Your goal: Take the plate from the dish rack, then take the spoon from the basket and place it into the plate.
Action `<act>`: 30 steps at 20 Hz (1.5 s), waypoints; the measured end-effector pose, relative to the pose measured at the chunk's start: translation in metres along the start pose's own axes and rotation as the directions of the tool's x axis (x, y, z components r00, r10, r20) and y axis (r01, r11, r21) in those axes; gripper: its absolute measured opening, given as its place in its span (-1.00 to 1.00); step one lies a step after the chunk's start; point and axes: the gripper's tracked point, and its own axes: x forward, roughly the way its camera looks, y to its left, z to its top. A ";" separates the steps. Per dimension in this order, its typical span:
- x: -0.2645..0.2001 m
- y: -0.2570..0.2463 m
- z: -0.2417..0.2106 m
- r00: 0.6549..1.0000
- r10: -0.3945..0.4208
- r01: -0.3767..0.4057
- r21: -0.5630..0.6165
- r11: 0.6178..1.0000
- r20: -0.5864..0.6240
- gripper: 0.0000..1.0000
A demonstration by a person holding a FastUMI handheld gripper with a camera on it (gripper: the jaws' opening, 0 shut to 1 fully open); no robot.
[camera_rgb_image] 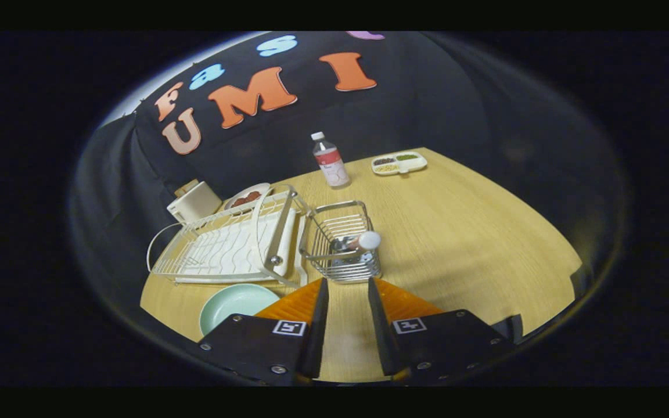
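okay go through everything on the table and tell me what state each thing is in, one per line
Gripper: open, empty, just short of the basket.
Plate: flat on the table, out of the dish rack, empty.
Dish rack: empty.
Spoon: standing in the basket.
Bottle: upright, capped.

The surface (456, 232) is pale yellow wood grain. A mint-green plate (236, 305) lies by the white wire dish rack (224, 247) with its cream ridged tray. The basket (343, 244) is silver wire; the spoon (368, 240) in it has a white end. The open claw (344, 287) has 2 orange ribbed fingers (297, 302) with black edges, on black mounts bearing black-and-white square markers. The bottle (330, 162) has a white cap and red-and-white label.
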 end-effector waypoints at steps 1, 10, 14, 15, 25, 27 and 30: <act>0.002 -0.004 0.006 1.000 -0.013 0.013 -0.014 1.000 0.021 -0.12; 0.019 -0.001 0.033 0.990 0.000 0.015 -0.110 0.994 0.138 -0.14; 0.022 0.002 0.034 0.990 -0.017 0.041 -0.170 0.985 0.137 -0.43; 0.021 0.002 0.035 0.991 -0.021 0.046 -0.180 0.983 0.136 -0.51; -0.005 0.019 0.066 0.994 -0.009 0.032 -0.203 0.979 0.113 -0.78; -0.015 0.022 0.075 0.993 -0.009 0.035 -0.223 0.974 0.119 -0.78; -0.035 0.028 0.088 0.992 0.008 0.022 -0.232 0.972 0.129 -0.78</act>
